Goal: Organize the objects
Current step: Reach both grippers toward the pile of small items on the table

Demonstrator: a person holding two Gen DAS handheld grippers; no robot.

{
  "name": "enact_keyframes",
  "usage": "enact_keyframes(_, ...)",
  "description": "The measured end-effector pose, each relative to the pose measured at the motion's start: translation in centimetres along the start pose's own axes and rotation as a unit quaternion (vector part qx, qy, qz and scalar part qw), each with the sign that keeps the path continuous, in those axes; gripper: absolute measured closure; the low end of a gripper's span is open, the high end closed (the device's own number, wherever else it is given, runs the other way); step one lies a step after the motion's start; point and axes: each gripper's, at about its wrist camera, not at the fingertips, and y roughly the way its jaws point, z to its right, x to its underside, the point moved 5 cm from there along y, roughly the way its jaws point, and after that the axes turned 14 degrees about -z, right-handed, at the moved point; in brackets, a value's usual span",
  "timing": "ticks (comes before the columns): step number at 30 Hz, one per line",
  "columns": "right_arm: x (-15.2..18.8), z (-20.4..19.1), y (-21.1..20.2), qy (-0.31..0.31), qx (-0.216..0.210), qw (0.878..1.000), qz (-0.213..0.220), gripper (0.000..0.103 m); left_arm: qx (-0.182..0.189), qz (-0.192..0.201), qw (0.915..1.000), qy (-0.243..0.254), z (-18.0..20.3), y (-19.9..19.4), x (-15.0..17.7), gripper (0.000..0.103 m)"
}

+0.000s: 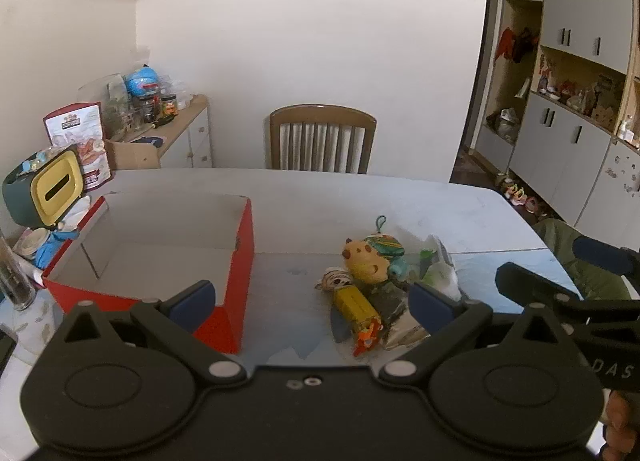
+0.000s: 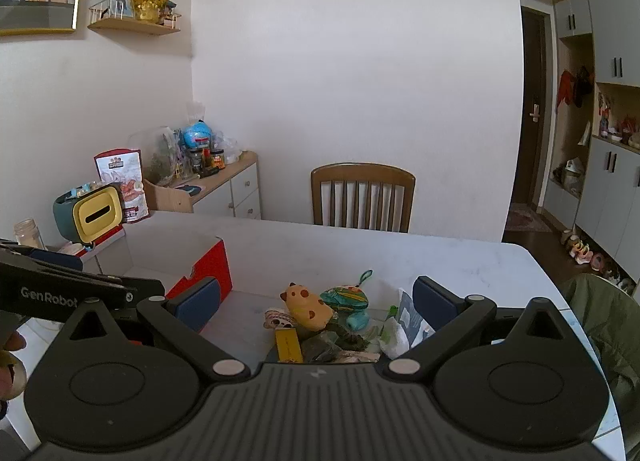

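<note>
— Where is the clutter being kept?
— The toy pile (image 1: 372, 281) is being left heaped on the table (image 1: 480, 213), right of the red box (image 1: 236, 261); both the left gripper (image 1: 312, 301) and right gripper (image 2: 316, 301) are being held wide, nothing gripped.

The yellow packet (image 2: 289, 346) runs hidden beneath the right gripper (image 2: 316, 303).

Left gripper (image 1: 312, 303) and right gripper (image 2: 316, 301) hover side by side; fingers spread, empty.
</note>
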Motion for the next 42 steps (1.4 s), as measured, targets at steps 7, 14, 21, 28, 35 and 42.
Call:
enact_keyframes(7,-0.4,2.2,0.6,0.019,-0.005,1.000,-0.017,0.000,0.006,-0.007,1.0000,-0.002,0.0,0.5,-0.3,0.000)
enact_keyframes(14,0.3,4.8,2.4,0.017,0.011,0.999,-0.034,0.000,0.027,-0.036,0.9990,-0.003,0.0,2.4,-0.7,0.000)
enact_keyframes(21,0.3,7.5,6.0,0.034,0.034,0.997,-0.061,0.000,0.042,-0.075,0.9960,0.024,0.5,6.2,-1.2,0.000)
enact_keyframes(28,1.4,9.6,9.3,0.061,0.053,0.992,-0.102,0.001,0.038,-0.097,0.9934,0.049,1.0,11.2,-1.2,0.001)
enact_keyframes(35,2.5,10.0,12.1,0.070,0.046,0.987,-0.135,0.002,0.054,-0.114,0.9871,0.099,2.2,14.9,-0.1,0.001)
enact_keyframes(42,3.5,8.2,15.4,0.049,0.009,0.983,-0.177,0.010,0.072,-0.133,0.9821,0.113,2.8,18.2,1.1,0.005)
